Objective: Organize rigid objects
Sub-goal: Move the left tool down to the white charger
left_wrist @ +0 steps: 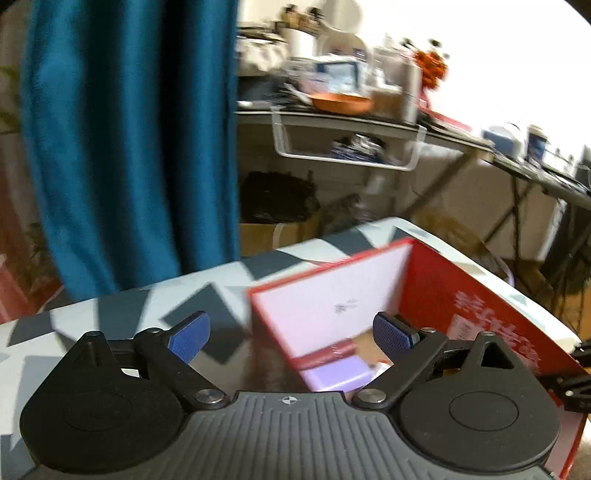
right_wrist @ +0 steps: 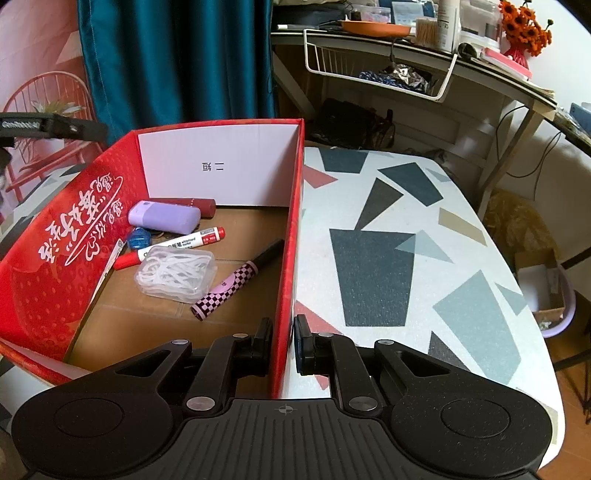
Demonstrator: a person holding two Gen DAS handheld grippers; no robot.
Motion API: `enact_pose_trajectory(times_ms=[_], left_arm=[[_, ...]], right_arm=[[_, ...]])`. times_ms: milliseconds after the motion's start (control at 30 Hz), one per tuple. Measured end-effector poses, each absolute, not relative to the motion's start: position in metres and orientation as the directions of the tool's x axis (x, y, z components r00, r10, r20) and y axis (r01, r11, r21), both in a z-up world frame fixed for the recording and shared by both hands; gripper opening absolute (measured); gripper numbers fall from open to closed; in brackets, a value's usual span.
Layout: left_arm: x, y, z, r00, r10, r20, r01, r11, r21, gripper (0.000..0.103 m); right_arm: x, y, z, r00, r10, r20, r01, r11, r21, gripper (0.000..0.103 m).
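Red box (right_wrist: 110, 229) sits on the patterned table (right_wrist: 388, 236), open top, its right wall pinched between the fingers of the right gripper (right_wrist: 283, 345), one finger inside the box and one outside, clamped on the cardboard near the close corner. Left gripper (left_wrist: 291, 338) has its blue pads (left_wrist: 190, 336) spread wide with nothing between them, hovering at the box's opposite side; that view is motion-blurred. Box's long axis runs away from the right wrist camera toward the teal curtain (right_wrist: 177, 59). Inside, seen clearly only from the right wrist: purple case (right_wrist: 164, 218) against the far end, dark red tube (right_wrist: 195, 205) behind it, red-capped whiteboard marker (right_wrist: 177, 245), clear plastic box of white items (right_wrist: 175, 275), checkered pen (right_wrist: 236, 282) lying diagonal with black tip toward the right wall, small blue round thing (right_wrist: 138, 236). Left wrist shows only the purple case (left_wrist: 334, 374) and red tube (left_wrist: 332, 350), blurred. Cluttered shelf (right_wrist: 406, 40) with wire basket (right_wrist: 376, 70) and orange flowers (right_wrist: 526, 26) beyond the table.
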State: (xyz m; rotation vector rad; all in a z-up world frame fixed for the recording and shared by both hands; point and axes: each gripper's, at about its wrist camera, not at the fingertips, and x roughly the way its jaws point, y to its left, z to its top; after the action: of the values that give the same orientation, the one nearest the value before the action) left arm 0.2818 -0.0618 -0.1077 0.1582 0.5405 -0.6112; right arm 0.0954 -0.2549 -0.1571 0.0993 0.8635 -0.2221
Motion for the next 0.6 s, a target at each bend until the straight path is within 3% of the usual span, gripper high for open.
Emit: enact_pose_trajectory(times_ms=[167, 333, 600], left_arm=[[0.300, -0.027, -0.114, 0.747, -0.384, -0.542, 0.432, 0.901, -0.043, 0.092], [0.316, -0.012, -0.142, 0.735, -0.304, -0.605, 0.313, 0.945, -0.095, 0.071], [0.334, -0.020, -0.185, 0.680, -0.269, -0.683, 0.232, 0.961, -0.147, 0.068]], right_arm=[[0.095, -0.255, -0.158, 0.629, -0.154, -0.762, 0.234, 0.972, -0.004, 0.012], [0.095, -0.255, -0.157, 0.628, -0.154, -0.763, 0.232, 0.973, -0.005, 0.012], [0.096, -0.255, -0.159, 0.623, -0.150, -0.768, 0.229, 0.973, -0.004, 0.012]])
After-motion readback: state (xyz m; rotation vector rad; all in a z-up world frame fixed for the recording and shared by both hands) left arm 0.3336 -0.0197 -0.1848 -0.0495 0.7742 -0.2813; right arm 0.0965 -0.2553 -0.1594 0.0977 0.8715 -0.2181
